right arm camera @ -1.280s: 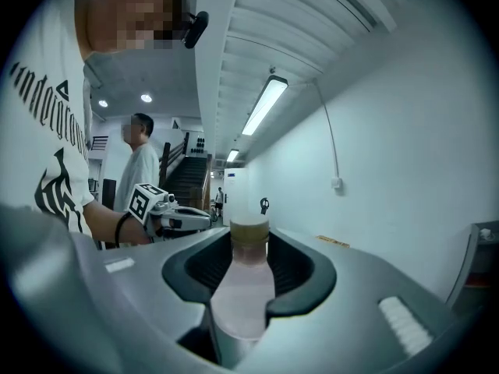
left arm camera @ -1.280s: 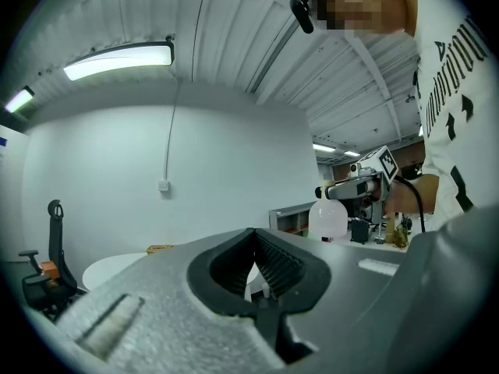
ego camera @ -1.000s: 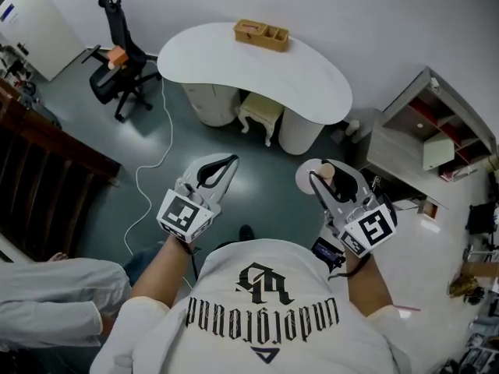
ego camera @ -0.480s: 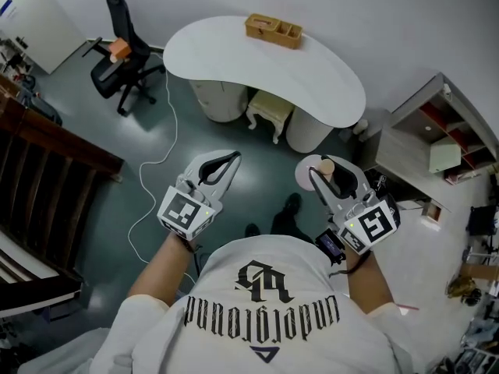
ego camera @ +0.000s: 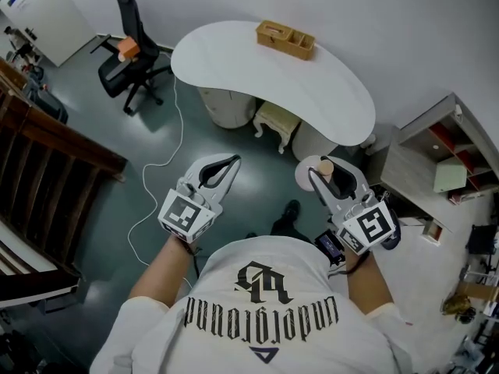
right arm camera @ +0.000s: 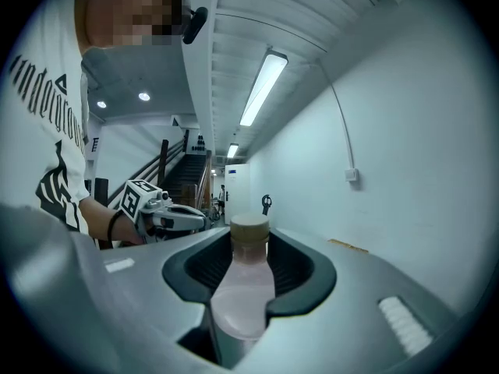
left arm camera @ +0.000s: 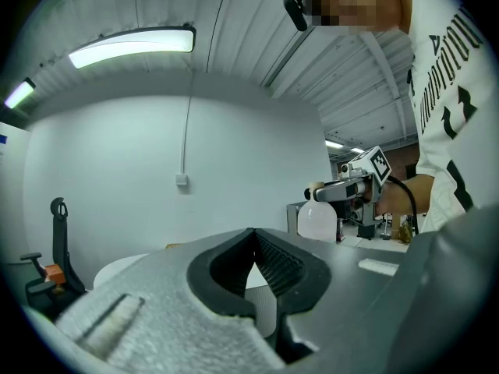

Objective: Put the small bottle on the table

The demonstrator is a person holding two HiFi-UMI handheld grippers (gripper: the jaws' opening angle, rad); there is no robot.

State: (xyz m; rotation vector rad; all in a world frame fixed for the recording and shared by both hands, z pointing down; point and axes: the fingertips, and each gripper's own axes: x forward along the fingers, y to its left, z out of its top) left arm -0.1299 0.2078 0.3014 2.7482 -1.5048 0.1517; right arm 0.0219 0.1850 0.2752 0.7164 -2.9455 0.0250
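Bottle update: the small bottle (right arm camera: 243,283) is riding upright, mid-right of the head view, with the right tool (ego camera: 330,176) pinching its body, probably to steady it for carrying. The left tool (ego camera: 222,162) is hanging pressed together, empty. The white surface (ego camera: 257,68) is sitting well apart, upper middle.

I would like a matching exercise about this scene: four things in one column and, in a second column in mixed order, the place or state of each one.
Things
1. small clear plastic bottle with tan cap
2. brown wooden organiser tray
3. black office chair
4. left claw

Places or states
A. on the far edge of the white curved table
B. shut, nothing inside
C. on the floor beside the table
D. gripped in the right claw

Pairs: 1-D, 2-A, 3-C, 4-B
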